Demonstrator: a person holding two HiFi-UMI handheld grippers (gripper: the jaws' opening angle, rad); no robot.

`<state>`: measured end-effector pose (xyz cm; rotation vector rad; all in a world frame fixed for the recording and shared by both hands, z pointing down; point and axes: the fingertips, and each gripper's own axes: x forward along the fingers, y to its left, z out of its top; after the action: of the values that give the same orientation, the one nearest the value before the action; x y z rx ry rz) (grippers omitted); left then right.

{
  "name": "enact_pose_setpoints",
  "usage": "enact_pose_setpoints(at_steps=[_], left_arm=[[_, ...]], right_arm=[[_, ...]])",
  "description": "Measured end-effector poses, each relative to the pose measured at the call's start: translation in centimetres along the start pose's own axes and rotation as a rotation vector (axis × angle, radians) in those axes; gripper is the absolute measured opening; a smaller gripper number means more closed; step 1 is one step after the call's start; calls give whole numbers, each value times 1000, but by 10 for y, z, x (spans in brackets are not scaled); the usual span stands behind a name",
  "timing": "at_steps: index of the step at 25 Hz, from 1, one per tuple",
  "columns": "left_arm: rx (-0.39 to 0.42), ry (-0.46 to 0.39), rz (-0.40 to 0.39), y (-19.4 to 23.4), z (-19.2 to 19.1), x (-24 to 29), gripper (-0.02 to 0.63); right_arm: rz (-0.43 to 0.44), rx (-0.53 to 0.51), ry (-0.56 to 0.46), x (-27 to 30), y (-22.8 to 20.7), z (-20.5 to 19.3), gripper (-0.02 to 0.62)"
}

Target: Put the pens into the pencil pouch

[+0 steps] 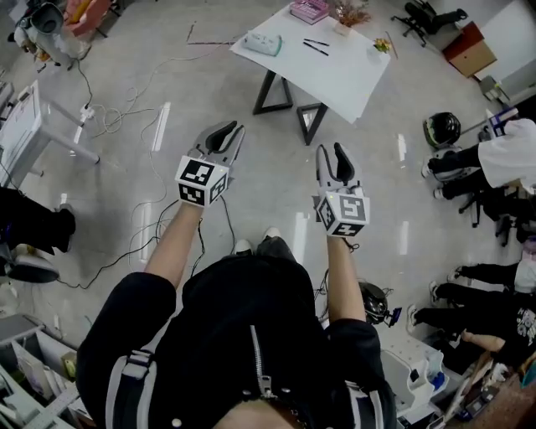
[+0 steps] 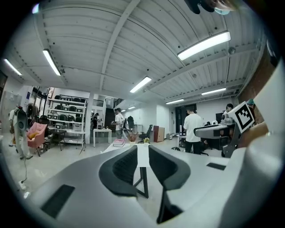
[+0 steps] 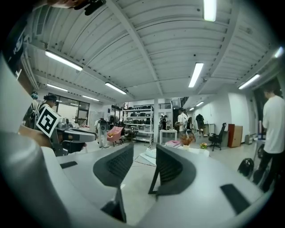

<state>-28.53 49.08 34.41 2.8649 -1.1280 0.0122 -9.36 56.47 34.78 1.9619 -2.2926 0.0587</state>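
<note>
A wide workshop with a pale grey floor point(image 1: 126, 193) – shelving and desks line its far walls in the gripper views. At the left, thin cables point(image 1: 134, 243) trail across the floor.

The left gripper point(image 1: 228, 132) is held out level over bare floor. Its jaws are all but closed, with only a thin slit between the pads and nothing in it. In its own view the white table point(image 2: 141, 153) shows through that slit, well ahead.

In the head view the table point(image 1: 352, 80) stands on dark angled legs point(image 1: 289, 100), well apart from both grippers, with open floor between. On its left part lies the pale pencil pouch point(image 1: 264, 43). Just right of the pouch lie two dark pens point(image 1: 316, 49), outside it and side by side. Behind them are a pink book point(image 1: 310, 10) and a small plant point(image 1: 350, 12).

The right gripper point(image 1: 332, 155) is also held over the floor, tipped slightly down. Its jaws stand clearly apart and empty.

Further right a dark helmet point(image 1: 441, 130) sits on the floor – beside it are seated people point(image 1: 502, 159), and a cardboard box point(image 1: 471, 52) lies beyond the table.
</note>
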Motion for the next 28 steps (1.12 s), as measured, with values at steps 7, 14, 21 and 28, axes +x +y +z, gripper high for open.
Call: enact_pose_setpoints(at_steps=[7,14,21,28], left_arm=[[-23,5,13,11,-3,-1,219],[-33,54,18,18,-18,7,218],[-35,76,21,27,-27,43,218],[-41,103,9,46,-32,108,218]], right_arm=[[20,-14,39,8,2,-9,224],[24,-7,59,19,0,-18,229],[11,24,69,44,-28,-27,229],[8,57,71,99,-72,-27,229]])
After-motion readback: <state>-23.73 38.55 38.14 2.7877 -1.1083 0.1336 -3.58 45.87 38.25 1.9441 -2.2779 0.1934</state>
